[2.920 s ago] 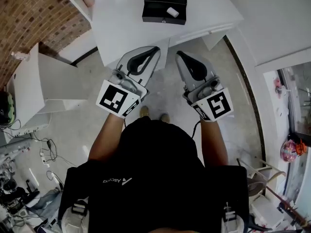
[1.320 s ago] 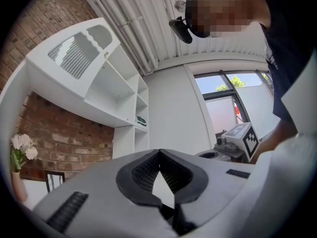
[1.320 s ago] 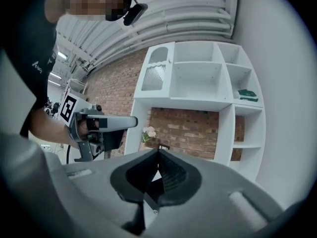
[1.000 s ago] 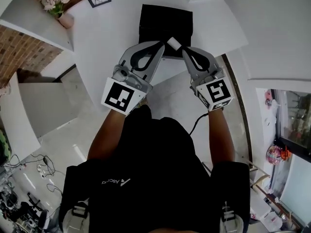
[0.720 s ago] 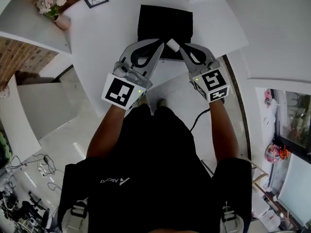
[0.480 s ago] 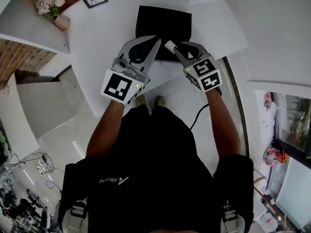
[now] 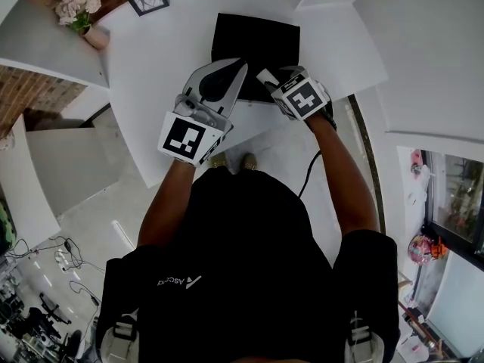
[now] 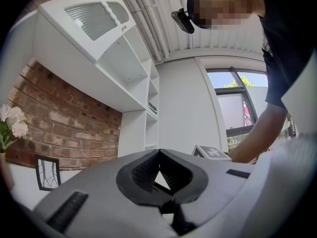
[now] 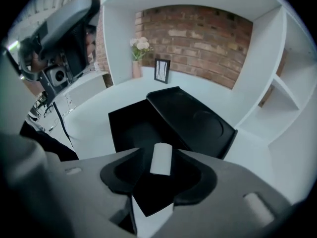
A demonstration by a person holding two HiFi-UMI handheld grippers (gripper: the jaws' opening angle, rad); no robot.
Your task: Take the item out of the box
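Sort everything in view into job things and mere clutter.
Job: black box, open; white item; right claw, opening, item between its jaws.
Lying about: flower vase; picture frame; white shelves; left claw, shut and empty.

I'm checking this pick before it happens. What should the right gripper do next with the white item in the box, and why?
Probably ease down and close on the white item. The right gripper's jaws are opening with the item between them, the pads don't seem to press it yet, and it lies inside the open black box.
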